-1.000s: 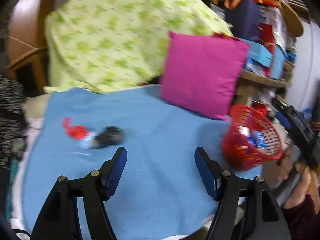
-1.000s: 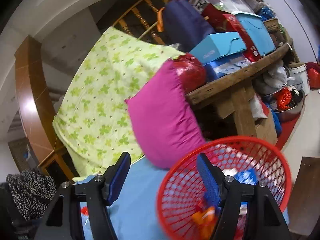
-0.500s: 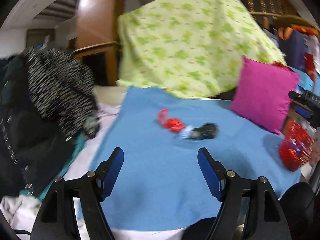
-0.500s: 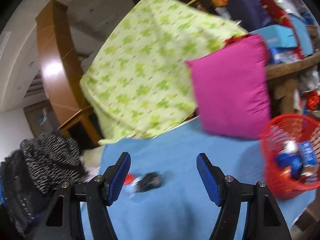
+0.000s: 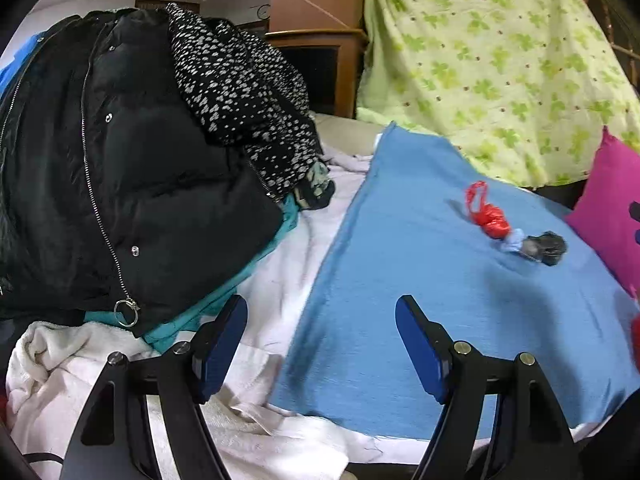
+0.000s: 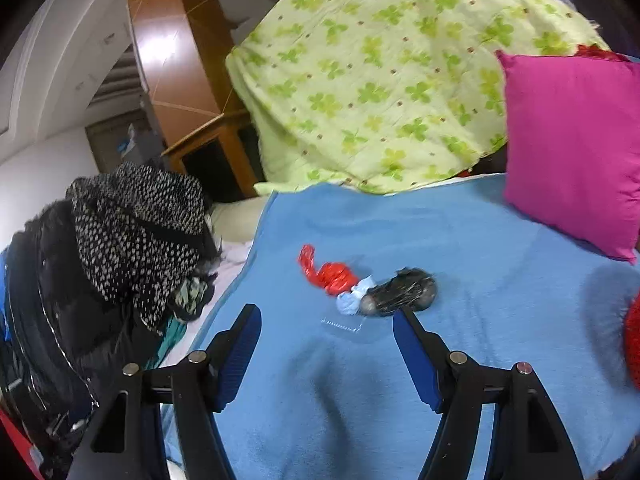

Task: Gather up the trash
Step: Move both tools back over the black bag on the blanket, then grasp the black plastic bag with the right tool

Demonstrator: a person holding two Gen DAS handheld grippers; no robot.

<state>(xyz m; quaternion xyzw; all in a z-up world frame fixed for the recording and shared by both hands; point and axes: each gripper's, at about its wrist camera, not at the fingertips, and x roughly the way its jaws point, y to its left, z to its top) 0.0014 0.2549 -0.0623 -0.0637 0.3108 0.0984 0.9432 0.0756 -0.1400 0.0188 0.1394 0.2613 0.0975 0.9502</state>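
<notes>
Three trash scraps (image 6: 366,286) lie between jacket pile (image 6: 80,280) and pink cushion (image 6: 572,148).

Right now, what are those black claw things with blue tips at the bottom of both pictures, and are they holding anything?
They are grabbing tools a person holds, one in each hand, each with a camera looking along its two fingers. One picture is from the left gripper, the other from the right gripper. Both are open and hold nothing. Ahead, on the blue blanket, lie bits of trash: a red wrapper, a pale blue scrap and a black crumpled piece. A pink cushion is behind them, and a pile of dark coats sits on the left.
</notes>
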